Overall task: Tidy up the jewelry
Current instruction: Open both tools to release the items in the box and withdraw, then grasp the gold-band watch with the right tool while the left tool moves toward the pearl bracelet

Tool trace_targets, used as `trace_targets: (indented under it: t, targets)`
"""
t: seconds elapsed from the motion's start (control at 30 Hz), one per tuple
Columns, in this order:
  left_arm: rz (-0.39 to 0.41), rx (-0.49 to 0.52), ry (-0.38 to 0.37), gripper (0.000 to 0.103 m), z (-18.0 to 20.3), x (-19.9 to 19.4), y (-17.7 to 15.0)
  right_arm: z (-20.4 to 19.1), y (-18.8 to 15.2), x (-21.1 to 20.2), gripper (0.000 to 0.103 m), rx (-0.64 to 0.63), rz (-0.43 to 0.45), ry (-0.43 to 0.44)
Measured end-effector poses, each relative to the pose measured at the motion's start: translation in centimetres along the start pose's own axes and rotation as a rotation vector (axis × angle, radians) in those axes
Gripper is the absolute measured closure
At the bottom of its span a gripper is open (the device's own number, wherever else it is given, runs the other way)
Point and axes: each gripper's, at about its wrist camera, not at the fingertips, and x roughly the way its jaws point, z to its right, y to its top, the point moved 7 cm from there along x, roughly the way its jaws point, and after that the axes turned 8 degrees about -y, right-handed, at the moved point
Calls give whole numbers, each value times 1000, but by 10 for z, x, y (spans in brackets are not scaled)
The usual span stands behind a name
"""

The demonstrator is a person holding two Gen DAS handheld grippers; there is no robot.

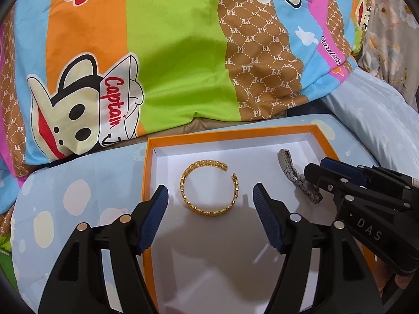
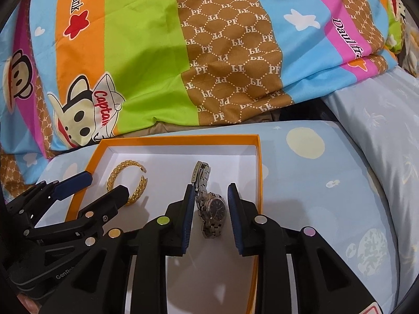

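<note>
1. Left gripper (image 1: 209, 198): black plastic arms, ribbed blue pads (image 1: 154, 219), round silver studs.
2. Right gripper (image 2: 210, 198): same build, coloured studs, white "DAS" lettering.
3. "GenRo" text at 8 o'clock in the right wrist view.

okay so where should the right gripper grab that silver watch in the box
Grip the watch across its round case, coming straight down from above. It lies flat in the orange box, and the open right gripper already straddles the case; the band is loose and would flop.
</note>
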Motion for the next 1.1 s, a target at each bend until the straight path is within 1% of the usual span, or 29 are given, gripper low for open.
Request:
trace_targets:
  t: [0.1, 0.2, 0.23, 0.4, 0.47, 0.57, 0.67, 0.73, 0.8, 0.87, 0.97, 1.0, 1.1]
  targets:
    - [1, 1, 25, 38, 0, -1, 0, 2, 0, -1, 75, 4, 7, -21]
    - [12, -9, 35, 36, -2, -5, 1, 5, 1, -3, 66, 14, 20, -39]
    - [12, -11, 35, 33, -3, -6, 1, 6, 1, -3, 64, 16, 22, -41]
    - [0, -10, 32, 33, -3, -8, -4, 5, -6, -14, 64, 22, 35, -12]
    - [21, -16, 14, 32, -1, -18, -5, 3, -11, -26, 64, 18, 52, -3]
    - [73, -35, -15, 32, 0, -43, -7, 0, -25, -52, 64, 7, 78, 16]
    - [115, -34, -15, 31, 2, -75, -16, 0, -44, -83, 64, -12, 102, 16]
    - [133, -38, -23, 25, 2, -97, -30, 1, -61, -103, 63, -20, 110, 19]
    - [137, -43, -20, 23, 0, -116, -48, 2, -82, -123, 57, -22, 108, 23]
    - [131, -46, -16, 22, -2, -133, -69, 1, -107, -140, 54, -19, 101, 29]
    - [129, -58, -3, 21, -6, -151, -96, -2, -145, -150, 52, -13, 71, 20]
    - [123, -61, 10, 21, -7, -157, -109, -4, -155, -151, 52, -11, 60, 21]
    - [94, -69, 19, 21, -9, -166, -139, -11, -185, -152, 52, 8, 22, 25]
